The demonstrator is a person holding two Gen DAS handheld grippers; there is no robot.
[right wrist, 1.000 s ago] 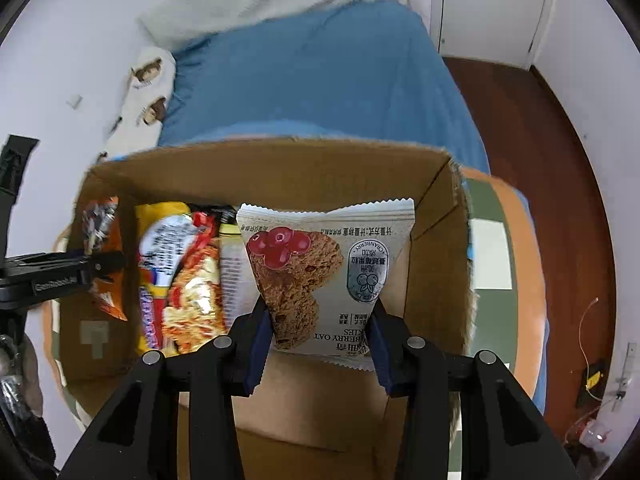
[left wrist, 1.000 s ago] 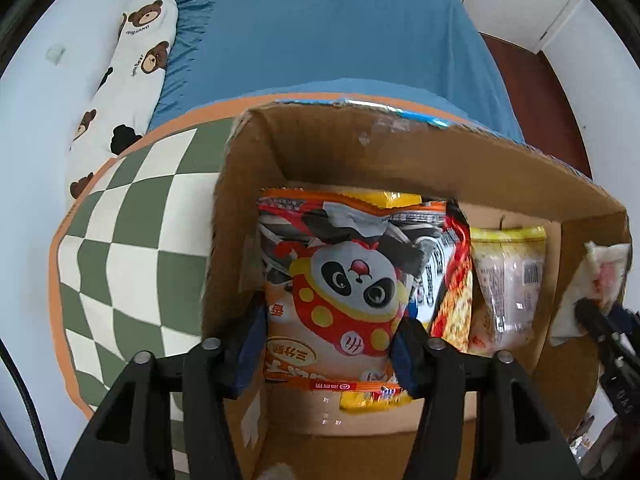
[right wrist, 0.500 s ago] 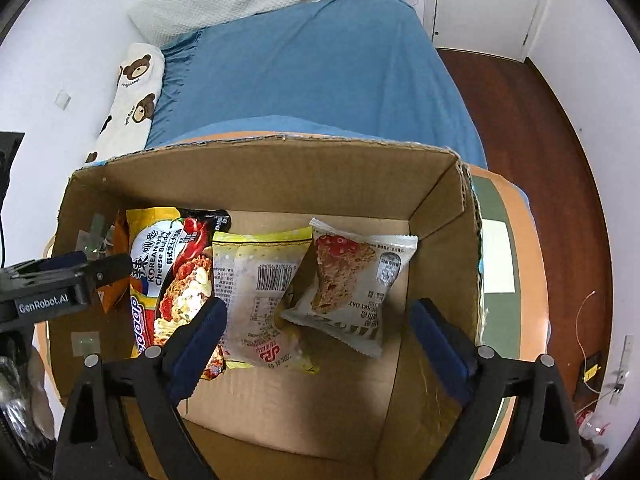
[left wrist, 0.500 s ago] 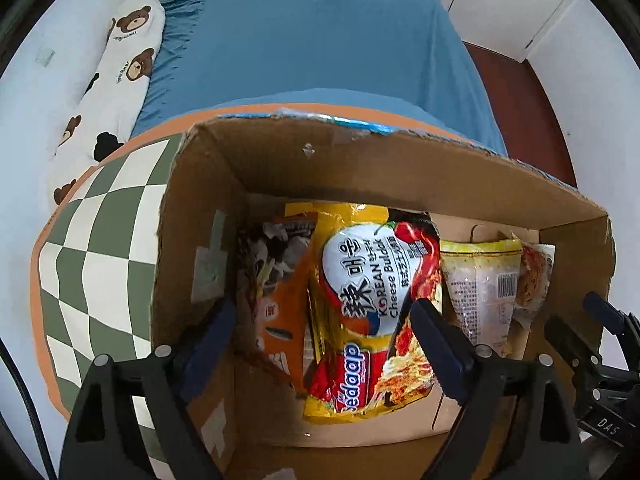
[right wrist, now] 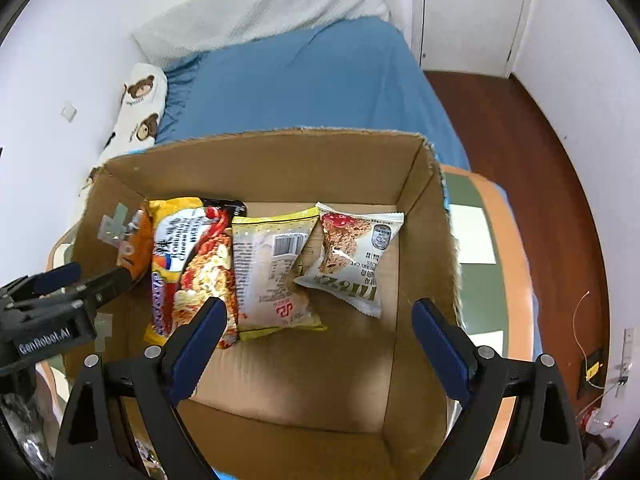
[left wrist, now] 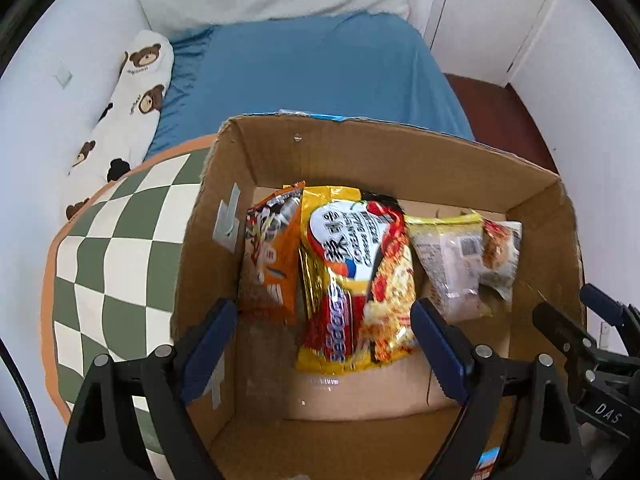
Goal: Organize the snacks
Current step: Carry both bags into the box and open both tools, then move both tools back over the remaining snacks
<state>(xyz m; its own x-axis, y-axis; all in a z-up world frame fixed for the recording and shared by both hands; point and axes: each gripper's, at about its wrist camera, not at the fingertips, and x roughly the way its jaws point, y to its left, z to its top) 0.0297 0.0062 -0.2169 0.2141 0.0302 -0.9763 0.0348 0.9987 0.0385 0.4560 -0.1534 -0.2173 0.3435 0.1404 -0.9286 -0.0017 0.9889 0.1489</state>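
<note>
A cardboard box holds several snack packets in a row. From the left: an orange packet, a yellow and red noodle packet, a pale yellow packet, and a white oat cookie packet. My left gripper is open and empty above the box's left half. My right gripper is open and empty above the right half. Each gripper shows at the edge of the other's view.
The box stands on a green and white checked table with an orange rim. Behind it is a bed with a blue sheet and a bear-print pillow. Brown wooden floor lies to the right.
Both grippers have opened and let go of their packets, the orange one on the left and the oat cookie one on the right. Both have drawn back and up from the box.
</note>
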